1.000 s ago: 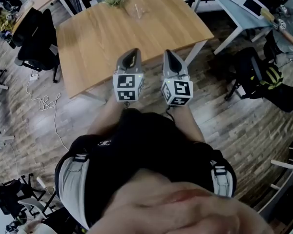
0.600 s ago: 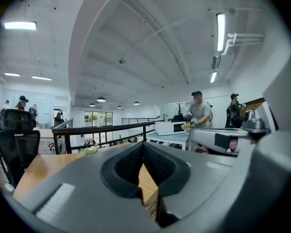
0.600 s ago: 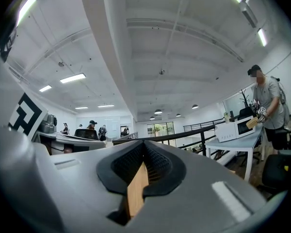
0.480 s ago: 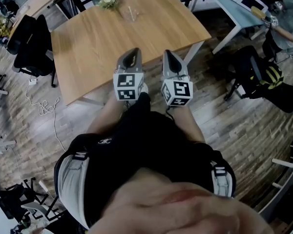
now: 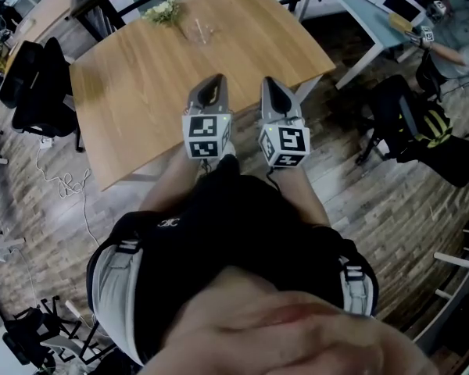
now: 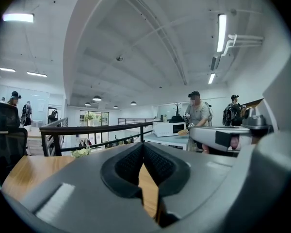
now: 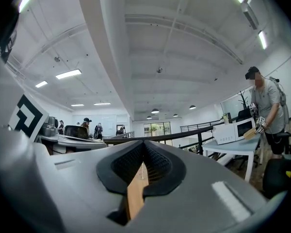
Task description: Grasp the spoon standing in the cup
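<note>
Plainly neither gripper is at work yet: left gripper (image 5: 213,83) and right gripper (image 5: 272,84) are held side by side and level at the near edge of the table (image 5: 133,108), each with its jaws pressed together on nothing. I judge this a carrying pose, fit for an approach. The cup (image 5: 205,30) sits at the table's far end, a faint clear shape near a sprig of flowers (image 5: 164,10); the spoon in it is too small to make out. Bare wood lies between the near edge and the cup, so nothing blocks a reach — only the flowers stand close. A black chair (image 5: 35,76) stands off the table's left side and a desk (image 5: 359,18) off its right corner, both out of the way.
</note>
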{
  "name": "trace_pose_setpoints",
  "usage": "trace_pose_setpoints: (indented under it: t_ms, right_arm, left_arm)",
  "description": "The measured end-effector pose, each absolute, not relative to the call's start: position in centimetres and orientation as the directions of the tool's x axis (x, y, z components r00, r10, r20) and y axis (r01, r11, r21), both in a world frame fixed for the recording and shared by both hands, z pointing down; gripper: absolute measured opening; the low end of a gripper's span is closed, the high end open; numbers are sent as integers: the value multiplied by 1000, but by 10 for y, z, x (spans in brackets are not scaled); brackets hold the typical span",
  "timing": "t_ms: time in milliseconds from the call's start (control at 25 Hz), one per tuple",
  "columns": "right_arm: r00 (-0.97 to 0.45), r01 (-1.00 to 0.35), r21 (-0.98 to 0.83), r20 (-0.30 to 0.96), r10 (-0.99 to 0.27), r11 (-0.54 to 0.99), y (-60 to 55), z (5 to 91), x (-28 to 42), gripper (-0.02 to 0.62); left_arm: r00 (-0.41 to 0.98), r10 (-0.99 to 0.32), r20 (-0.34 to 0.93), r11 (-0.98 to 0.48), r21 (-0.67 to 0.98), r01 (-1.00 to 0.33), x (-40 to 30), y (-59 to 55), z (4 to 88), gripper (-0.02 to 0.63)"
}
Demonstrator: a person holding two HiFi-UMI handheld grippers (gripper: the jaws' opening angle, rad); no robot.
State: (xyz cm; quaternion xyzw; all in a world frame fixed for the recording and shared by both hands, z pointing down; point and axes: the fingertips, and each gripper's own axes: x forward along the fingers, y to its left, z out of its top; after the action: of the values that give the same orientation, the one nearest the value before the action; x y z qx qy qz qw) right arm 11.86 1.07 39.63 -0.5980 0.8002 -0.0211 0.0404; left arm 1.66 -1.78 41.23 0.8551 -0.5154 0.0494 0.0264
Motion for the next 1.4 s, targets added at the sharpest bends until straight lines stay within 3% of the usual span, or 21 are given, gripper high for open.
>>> trace_pose_setpoints:
  t_ms: [880, 1400]
  right_arm:
    - [-353, -934, -59, 12, -936, 351, -229, 389, 77, 0]
    - [-403, -915, -29, 138, -905, 403, -312, 428, 48, -1]
  left_arm:
    - [372, -916, 154, -369, 45, -928, -35, -253, 422, 11]
    - [290, -920, 265, -274, 95, -957, -73, -346, 481, 11]
